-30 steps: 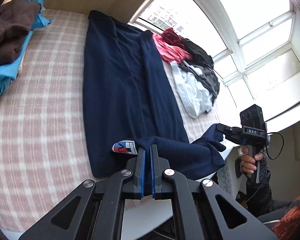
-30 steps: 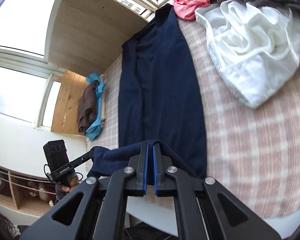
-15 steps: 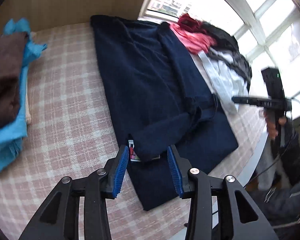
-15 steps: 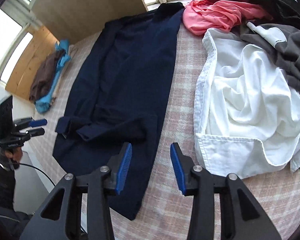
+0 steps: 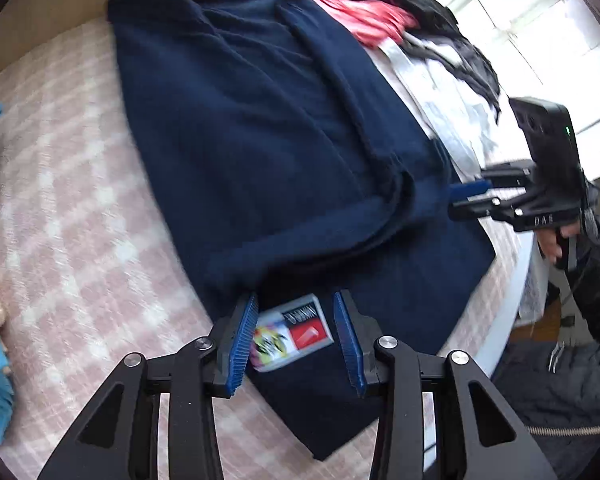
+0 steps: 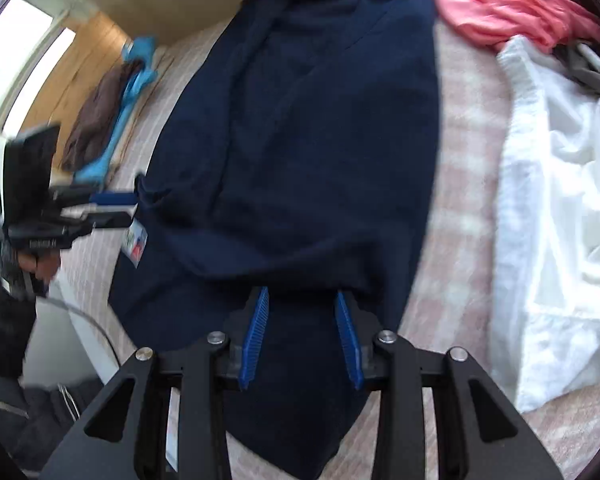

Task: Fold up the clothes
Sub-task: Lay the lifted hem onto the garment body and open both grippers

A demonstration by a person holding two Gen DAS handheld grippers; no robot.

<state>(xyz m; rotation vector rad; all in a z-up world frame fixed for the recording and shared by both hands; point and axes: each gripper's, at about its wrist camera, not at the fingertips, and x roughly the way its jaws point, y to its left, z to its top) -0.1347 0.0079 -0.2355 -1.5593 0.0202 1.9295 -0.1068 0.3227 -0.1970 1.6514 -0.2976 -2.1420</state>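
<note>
Jaws apart, empty, on left gripper (image 5: 296, 336); right gripper (image 6: 302, 336) closing, unclamped, over dark navy knit garment (image 6: 308, 152).

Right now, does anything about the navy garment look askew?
Yes. The navy garment has a bunched, uneven fold ridge slanting across its lower part, and its label faces up. Both grippers are clear of it.

"DAS" shows in pale letters on the right gripper (image 5: 470, 196), right of frame. The garment's colourful label (image 5: 290, 332), bottom centre, is too blurred to read.
</note>
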